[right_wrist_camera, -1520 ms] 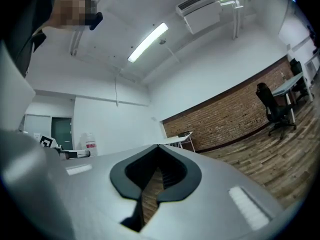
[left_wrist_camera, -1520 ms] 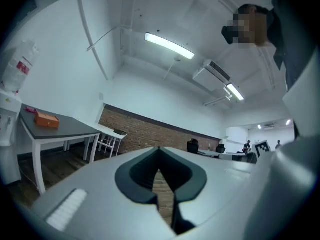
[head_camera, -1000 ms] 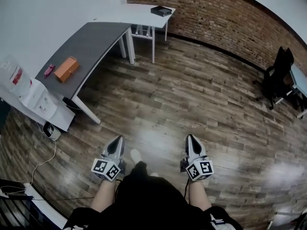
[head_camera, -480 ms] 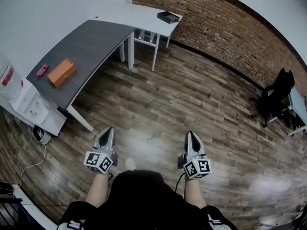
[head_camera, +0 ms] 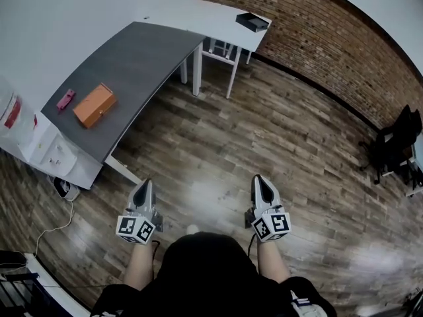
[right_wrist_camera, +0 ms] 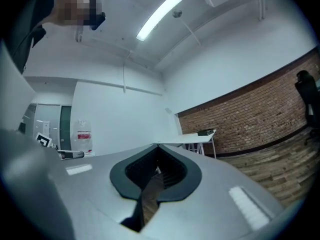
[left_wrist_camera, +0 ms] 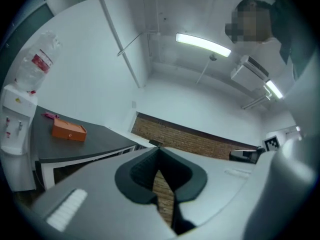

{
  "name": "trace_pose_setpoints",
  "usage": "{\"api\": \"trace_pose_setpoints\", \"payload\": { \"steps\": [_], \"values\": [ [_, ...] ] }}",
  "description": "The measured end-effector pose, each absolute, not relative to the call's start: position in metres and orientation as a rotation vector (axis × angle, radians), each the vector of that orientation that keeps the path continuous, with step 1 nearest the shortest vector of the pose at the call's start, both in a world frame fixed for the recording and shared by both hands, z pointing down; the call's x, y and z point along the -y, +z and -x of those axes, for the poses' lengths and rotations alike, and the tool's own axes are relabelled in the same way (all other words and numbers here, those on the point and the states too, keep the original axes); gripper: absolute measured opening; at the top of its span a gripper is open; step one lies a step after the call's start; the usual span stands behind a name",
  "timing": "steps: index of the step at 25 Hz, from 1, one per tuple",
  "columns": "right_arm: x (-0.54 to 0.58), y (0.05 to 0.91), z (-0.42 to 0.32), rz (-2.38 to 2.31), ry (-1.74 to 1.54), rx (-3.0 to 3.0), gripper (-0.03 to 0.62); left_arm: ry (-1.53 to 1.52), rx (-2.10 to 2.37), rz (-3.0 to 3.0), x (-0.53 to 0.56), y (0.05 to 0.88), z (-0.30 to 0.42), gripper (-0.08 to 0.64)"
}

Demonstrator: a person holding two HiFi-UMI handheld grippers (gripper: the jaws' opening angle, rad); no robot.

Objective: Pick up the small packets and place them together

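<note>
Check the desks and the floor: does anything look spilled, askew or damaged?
Nothing stands out. The orange box and the small pink item lie flat, side by side, on the grey desk.

At my head view's upper left I see a grey table (head_camera: 139, 58) bearing an orange box (head_camera: 95, 105) with a small pink packet (head_camera: 65, 99) near it; the adjoining white table (head_camera: 211, 15) holds a black box (head_camera: 253, 22).

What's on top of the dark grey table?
An orange box and a small pink item next to it, not touching. The rest of the grey table looks bare. The box is closed, so its contents are hidden.
</note>
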State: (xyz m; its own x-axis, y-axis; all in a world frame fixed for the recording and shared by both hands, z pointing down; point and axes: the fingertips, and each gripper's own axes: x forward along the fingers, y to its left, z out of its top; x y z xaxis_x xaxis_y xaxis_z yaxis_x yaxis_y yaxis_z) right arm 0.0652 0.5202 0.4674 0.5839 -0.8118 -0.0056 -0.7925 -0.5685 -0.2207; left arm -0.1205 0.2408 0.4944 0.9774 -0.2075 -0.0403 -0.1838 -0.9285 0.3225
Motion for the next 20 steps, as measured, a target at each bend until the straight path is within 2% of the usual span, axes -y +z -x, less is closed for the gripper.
{"api": "trace_pose_setpoints", "payload": {
  "steps": [11,20],
  "values": [
    [-0.403,0.494,-0.090,2.432,-0.295,-1.680,0.002,-0.068,0.638,-2.718,-0.185,0.518,0.159,-0.002],
    [-0.257,0.475,-0.152,2.205,-0.235,-1.985,0.002,-0.150,0.933,-2.662,-0.107,0.505,0.136,-0.002]
  ]
}}
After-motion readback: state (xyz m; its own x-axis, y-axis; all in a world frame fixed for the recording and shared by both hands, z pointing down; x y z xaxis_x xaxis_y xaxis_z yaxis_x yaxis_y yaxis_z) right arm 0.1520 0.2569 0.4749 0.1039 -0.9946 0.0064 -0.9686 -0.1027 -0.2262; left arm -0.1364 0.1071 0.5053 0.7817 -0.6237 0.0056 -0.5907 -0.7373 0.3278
